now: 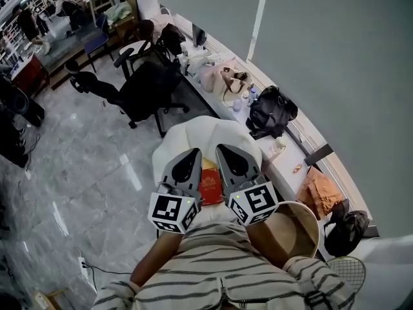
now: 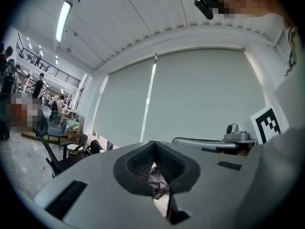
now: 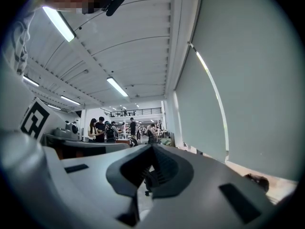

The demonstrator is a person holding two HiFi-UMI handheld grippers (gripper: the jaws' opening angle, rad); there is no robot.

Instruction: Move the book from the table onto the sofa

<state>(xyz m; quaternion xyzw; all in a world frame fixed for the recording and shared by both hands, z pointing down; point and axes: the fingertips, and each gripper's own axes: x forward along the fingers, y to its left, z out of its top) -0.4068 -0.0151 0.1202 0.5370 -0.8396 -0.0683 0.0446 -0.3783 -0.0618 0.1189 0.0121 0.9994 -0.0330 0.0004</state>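
The book (image 1: 210,185), a red-covered volume, is seen in the head view wedged between the left gripper (image 1: 191,157) and the right gripper (image 1: 227,154), which are held side by side and nearly parallel, both pointing towards 12 o'clock. In each gripper view the jaws are pressed together with nothing between the pads, only distant room showing through the gap. The book is therefore not pinched by either pair of jaws. It appears to be squeezed flat between the outer flanks of the two closed grippers, probably because a broad book is steadied better by two opposed faces than by a single narrow grip. Both grippers are kept level, which is judged to stop the book from sliding out below. The book is off the round wood-rimmed table (image 1: 314,218), which lies at 4 o'clock from the grippers, close to the person's striped shirt. It is held above the white padded seat (image 1: 193,131), taken to be the sofa, whose cushion spreads out at 12 o'clock just beyond the jaws. Contact between book and cushion cannot be confirmed. The carry is judged to be nearly done, with lowering and parting of the grippers left to do. The squeeze would need to be eased evenly on both sides so that the book is not tipped towards the marble floor (image 1: 84,173) at 9 o'clock.
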